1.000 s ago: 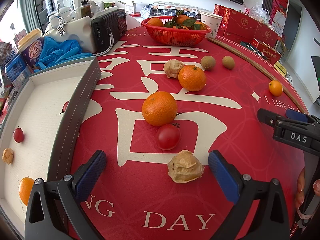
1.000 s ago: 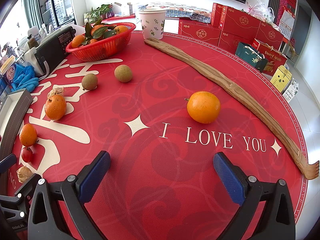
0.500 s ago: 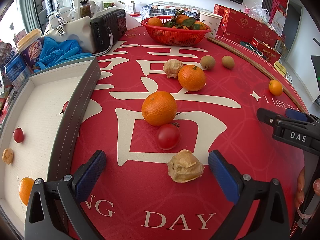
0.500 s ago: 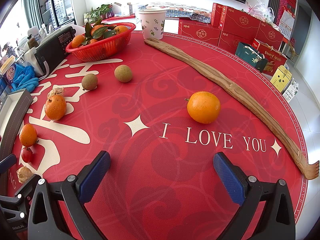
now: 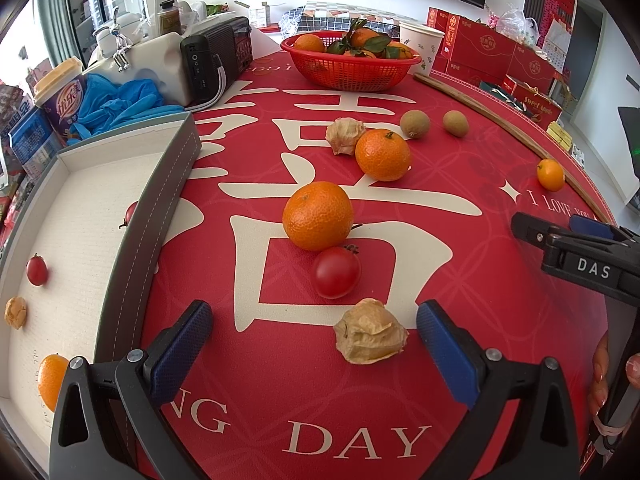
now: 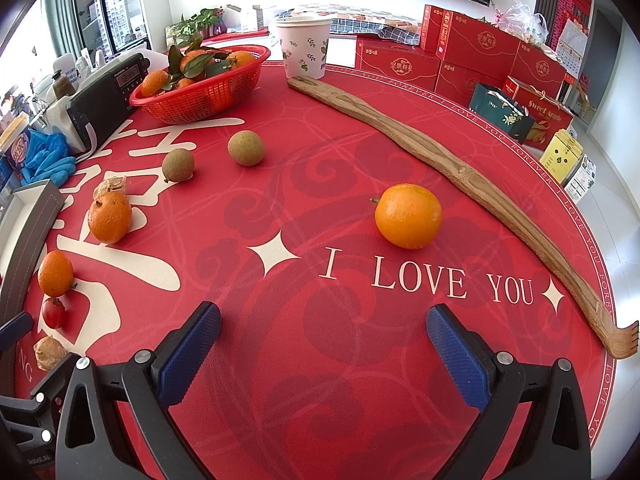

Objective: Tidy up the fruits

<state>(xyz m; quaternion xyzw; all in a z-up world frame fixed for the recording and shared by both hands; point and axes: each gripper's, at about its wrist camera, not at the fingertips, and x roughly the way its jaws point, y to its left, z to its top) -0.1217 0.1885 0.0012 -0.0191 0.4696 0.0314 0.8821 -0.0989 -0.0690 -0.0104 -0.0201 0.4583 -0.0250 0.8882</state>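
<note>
My left gripper (image 5: 314,344) is open just above the red mat, and a papery husk fruit (image 5: 370,331) lies between its fingers toward the right one. Beyond it sit a cherry tomato (image 5: 336,272), a mandarin (image 5: 318,216), a second mandarin (image 5: 383,155), another husk fruit (image 5: 344,135) and two brown kiwi-like fruits (image 5: 415,124). The grey-walled white tray (image 5: 148,216) at left holds a cherry tomato (image 5: 37,270), a small tan fruit (image 5: 15,312) and an orange (image 5: 52,374). My right gripper (image 6: 323,344) is open and empty; an orange (image 6: 408,216) lies ahead of it.
A red basket (image 5: 352,66) of mandarins stands at the back beside a paper cup (image 6: 303,50). A long wooden back scratcher (image 6: 460,176) runs along the right side. A radio (image 5: 218,62), blue gloves (image 5: 120,104) and red boxes (image 6: 480,52) ring the table.
</note>
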